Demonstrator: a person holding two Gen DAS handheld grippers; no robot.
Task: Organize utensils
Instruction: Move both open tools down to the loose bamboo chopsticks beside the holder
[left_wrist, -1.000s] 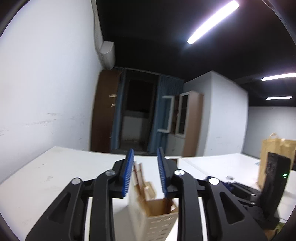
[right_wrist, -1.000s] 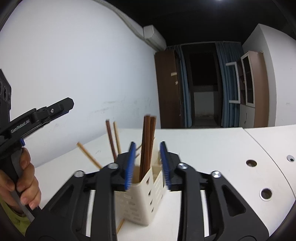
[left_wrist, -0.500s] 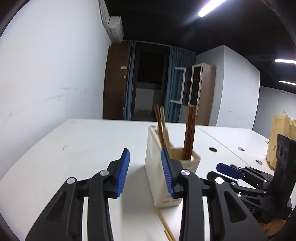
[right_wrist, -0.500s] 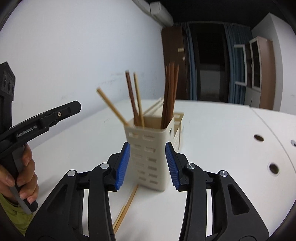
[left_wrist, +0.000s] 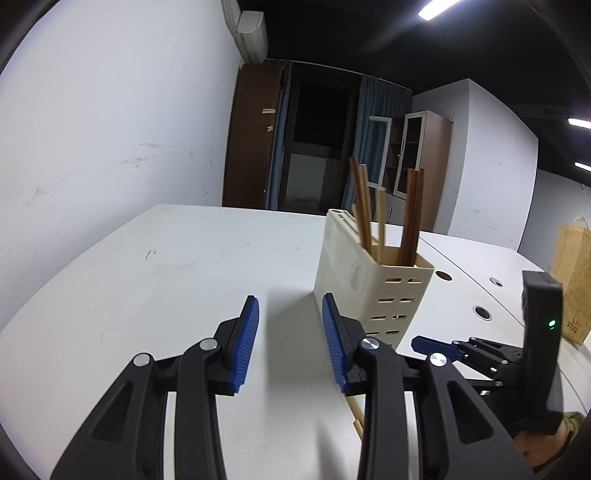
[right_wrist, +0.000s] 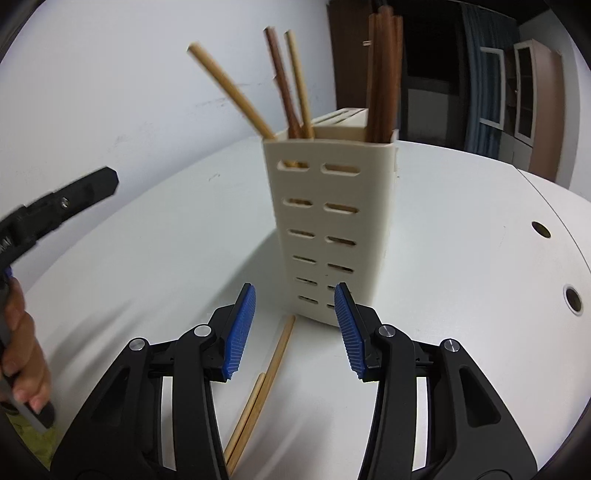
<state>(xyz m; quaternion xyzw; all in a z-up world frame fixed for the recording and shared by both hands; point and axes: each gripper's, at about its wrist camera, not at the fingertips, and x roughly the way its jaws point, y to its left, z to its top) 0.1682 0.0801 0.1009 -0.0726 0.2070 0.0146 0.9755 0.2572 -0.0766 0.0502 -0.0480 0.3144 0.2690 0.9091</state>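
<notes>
Counter (right_wrist: 461, 258): white surface with round cable holes toward its right edge; it carries the holder and the loose chopsticks.
Utensil holder (right_wrist: 332, 229): cream plastic box with rows of slots in its front wall, standing upright on the counter, away from the edges that show.
Upright chopsticks (right_wrist: 382, 77): a dark brown bundle stands nearly straight in the holder's right side; lighter and darker sticks lean to the left out of its left side.
Loose chopsticks (right_wrist: 267, 373): two pale wooden sticks lie flat on the counter, side by side, their far ends just in front of the holder's base, running back toward the near edge.
Right hand-held gripper (right_wrist: 295, 328): its jaws have just been opening and stand apart with nothing pressed between the blue pads; it points down at the foot of the holder, and the loose chopsticks lie on the counter under the gap.
Left hand-held gripper (left_wrist: 290, 339): its jaws have just been opening too, a clear gap between the pads, nothing held; bare counter shows in the gap, and the holder stands just beyond its right finger.
Hand (right_wrist: 22, 354): at the left border of the right wrist view, wrapped around the handle of the left hand-held gripper.
Paper bag (left_wrist: 572, 280): brown, standing at the counter's far right.
</notes>
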